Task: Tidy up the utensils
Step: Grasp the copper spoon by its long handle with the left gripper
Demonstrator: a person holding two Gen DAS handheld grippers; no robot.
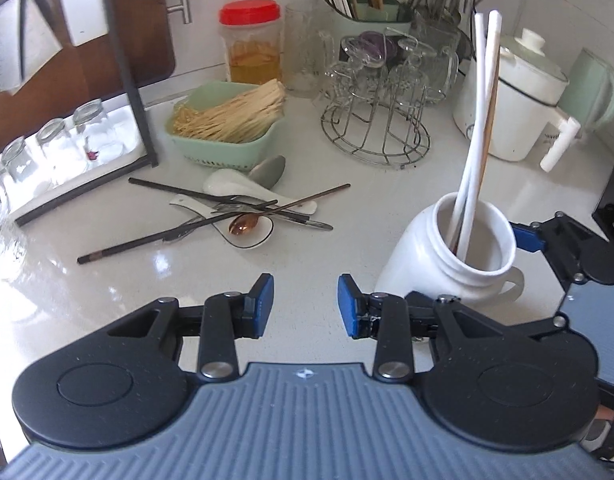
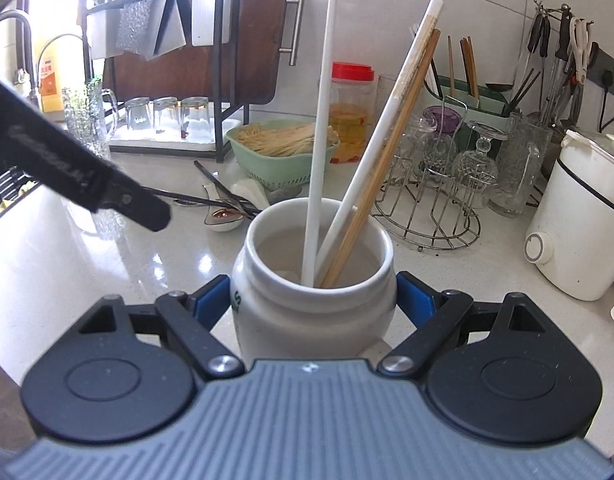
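A: What was the biggest thing in the scene?

B: The white desk (image 1: 307, 264), glossy, carrying everything. Far along it stood a black dish rack (image 1: 131, 80) with upturned glasses on the left and a white electric pot (image 1: 519, 92) on the right.

A: And between those?

B: A wire stand (image 1: 375, 136) hung with clear glass cups, a mint green basket (image 1: 227, 148) full of pale sticks to its left, and a red-lidded jar (image 1: 253, 40) behind the basket.

A: Where was the white jar?

B: The white jar (image 2: 311, 304) sat on the near right part of the desk. The right hand-held gripper (image 2: 313, 300) was clamped on it, blue pads pressed to both its sides. Two white chopsticks (image 2: 321, 140) and a wooden pair (image 2: 391, 168) stood inside, leaning against its rim.

A: The rest of the utensils?

B: A loose pile (image 1: 243, 216) lay on the desk just in front of the basket, well left of the jar: dark chopsticks (image 1: 175, 232) crossed over white ceramic spoons (image 1: 235, 186), a copper-coloured spoon (image 1: 245, 223), and some metal cutlery I couldn't sort out.

A: And the left one?

B: The left hand-held gripper (image 1: 305, 304) hung over bare desk nearer than the pile, pads parted to a moderate gap, nothing between them.
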